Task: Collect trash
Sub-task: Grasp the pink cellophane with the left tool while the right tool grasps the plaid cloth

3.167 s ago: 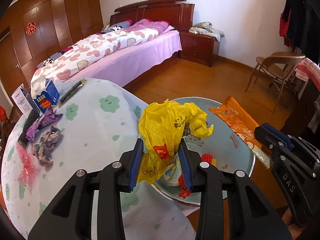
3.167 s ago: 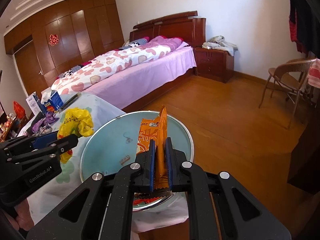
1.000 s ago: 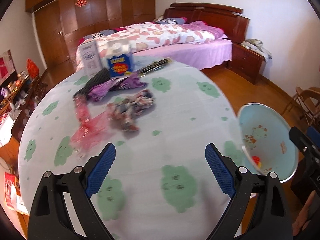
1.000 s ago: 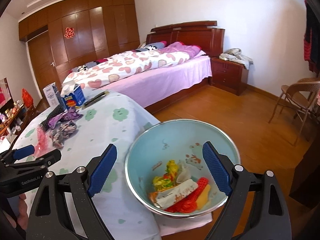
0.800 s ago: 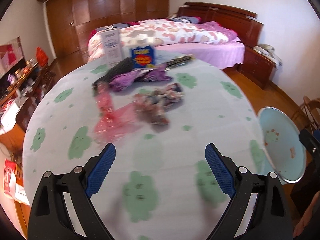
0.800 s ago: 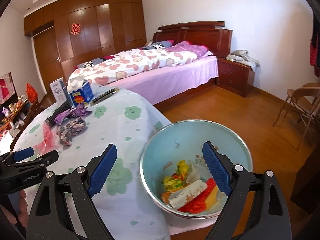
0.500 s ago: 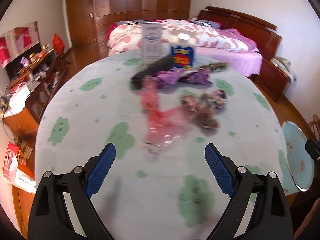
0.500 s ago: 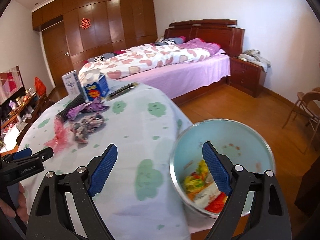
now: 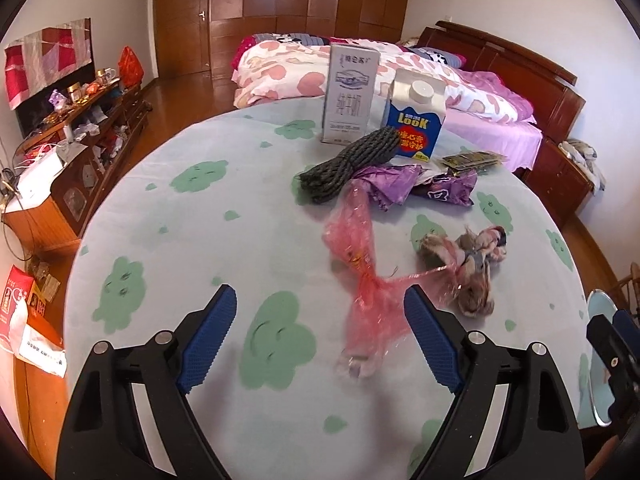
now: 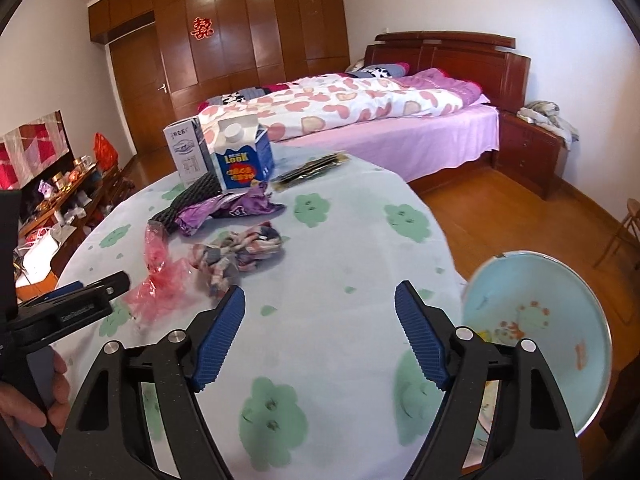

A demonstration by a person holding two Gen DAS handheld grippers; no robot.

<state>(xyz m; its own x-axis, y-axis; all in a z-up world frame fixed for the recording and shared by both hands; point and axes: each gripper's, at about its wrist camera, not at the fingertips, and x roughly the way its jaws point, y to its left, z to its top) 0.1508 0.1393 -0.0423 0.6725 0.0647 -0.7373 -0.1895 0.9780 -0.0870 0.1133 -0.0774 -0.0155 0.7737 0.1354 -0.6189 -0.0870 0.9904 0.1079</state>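
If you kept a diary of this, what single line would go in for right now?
left gripper: empty, closing, nearing pink bag | right gripper: empty, closing over table | basin: table edge

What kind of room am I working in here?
A bedroom in a home, it seems: a made bed with a heart-print quilt, a wall of wooden wardrobes, a nightstand, and a round table in a clover-print cloth.

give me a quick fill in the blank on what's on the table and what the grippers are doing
1. The crumpled plastic wrapper nearest the left gripper is ____ in colour.
2. The blue carton has a ____ cap.
3. The light blue basin sits at the table's ____ edge in the right wrist view.
4. Neither gripper holds ____.

Missing words: pink; white; right; anything
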